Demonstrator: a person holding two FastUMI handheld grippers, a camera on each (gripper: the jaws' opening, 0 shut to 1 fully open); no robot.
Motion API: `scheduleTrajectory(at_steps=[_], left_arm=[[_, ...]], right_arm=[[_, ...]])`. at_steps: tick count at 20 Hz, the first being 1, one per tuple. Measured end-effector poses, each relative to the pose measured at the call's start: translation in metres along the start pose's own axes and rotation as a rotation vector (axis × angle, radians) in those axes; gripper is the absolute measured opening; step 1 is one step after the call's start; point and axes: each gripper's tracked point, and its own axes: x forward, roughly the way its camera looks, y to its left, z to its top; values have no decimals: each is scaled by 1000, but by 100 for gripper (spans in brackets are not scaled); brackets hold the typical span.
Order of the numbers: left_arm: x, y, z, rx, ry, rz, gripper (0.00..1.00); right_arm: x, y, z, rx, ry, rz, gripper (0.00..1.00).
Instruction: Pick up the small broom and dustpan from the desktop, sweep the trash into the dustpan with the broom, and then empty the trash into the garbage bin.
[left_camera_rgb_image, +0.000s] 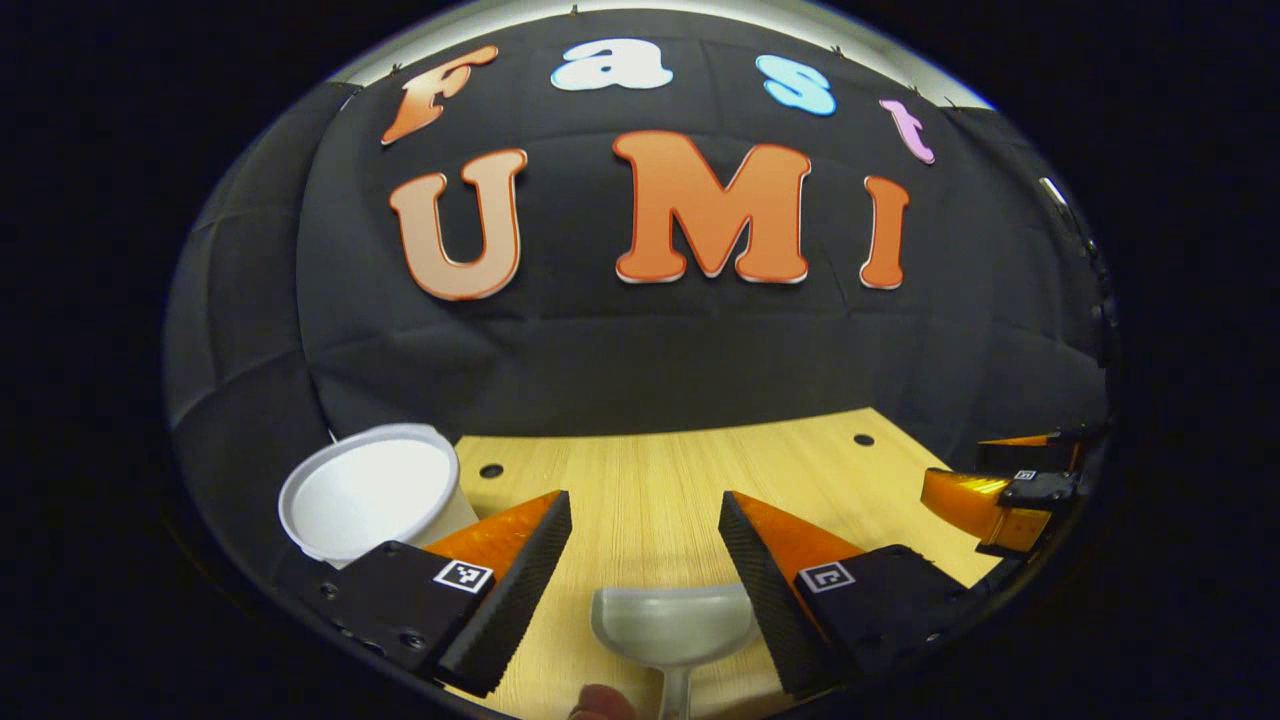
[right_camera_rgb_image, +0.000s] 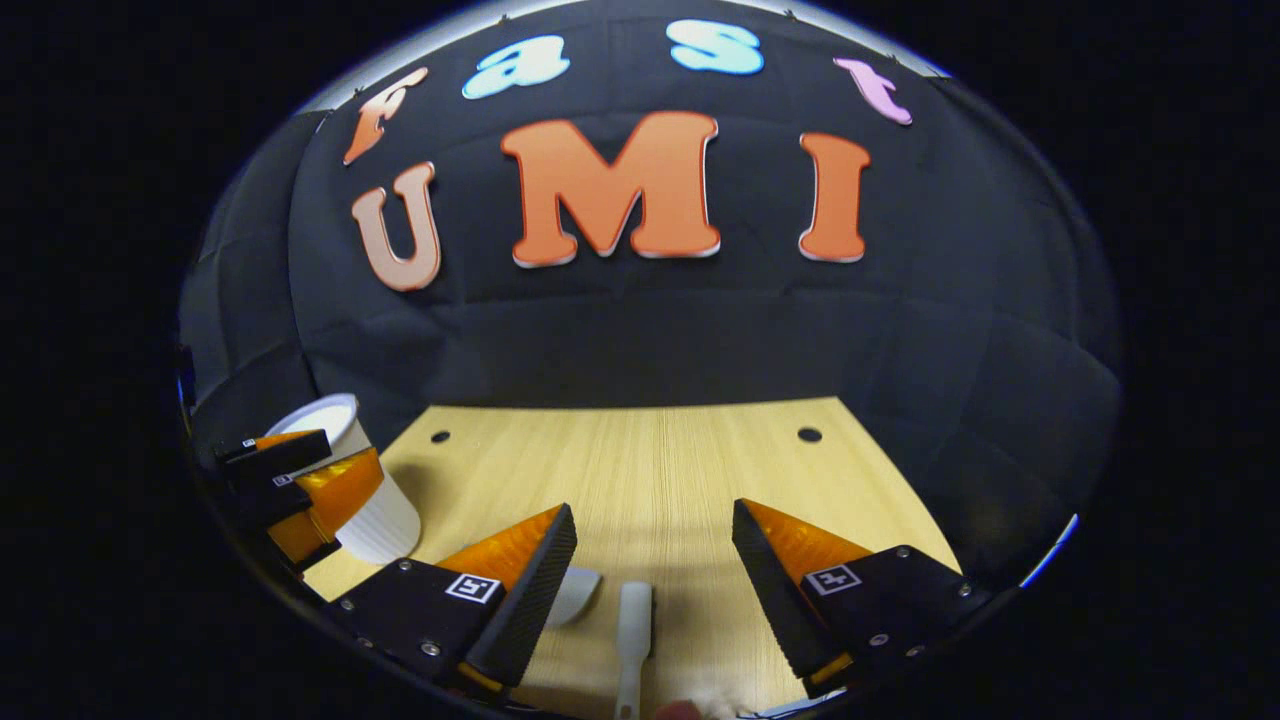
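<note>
Left gripper view: light wood desktop (left_camera_rgb_image: 650, 480) w/ 2 round holes, black cloth wall behind. 1 white bin (left_camera_rgb_image: 372, 492) at far left edge, 1 dustpan (left_camera_rgb_image: 672, 625) lying between wide-open left gripper (left_camera_rgb_image: 645, 545), nothing held. Right gripper view: 1 broom (right_camera_rgb_image: 633, 630) handle on desk between wide-open right gripper (right_camera_rgb_image: 655, 555), empty

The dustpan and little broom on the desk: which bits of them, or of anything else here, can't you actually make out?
- Dustpan: in the left gripper view its handle runs off the bottom edge; in the right gripper view a finger of the right gripper covers most of it.
- Broom: in the right gripper view the lower end is cut off, so bristles cannot be made out.
- Trash: a blurred speck at the bottom edge.
- White bin: its base is hidden behind a finger of the left gripper.
</note>
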Motion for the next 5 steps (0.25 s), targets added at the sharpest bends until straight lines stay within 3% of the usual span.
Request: scheduleTrajectory(at_steps=[5], left_arm=[[-18,-6,30,7,-243,33,93]], right_arm=[[3,3,19,-52,-289,-13,94]])
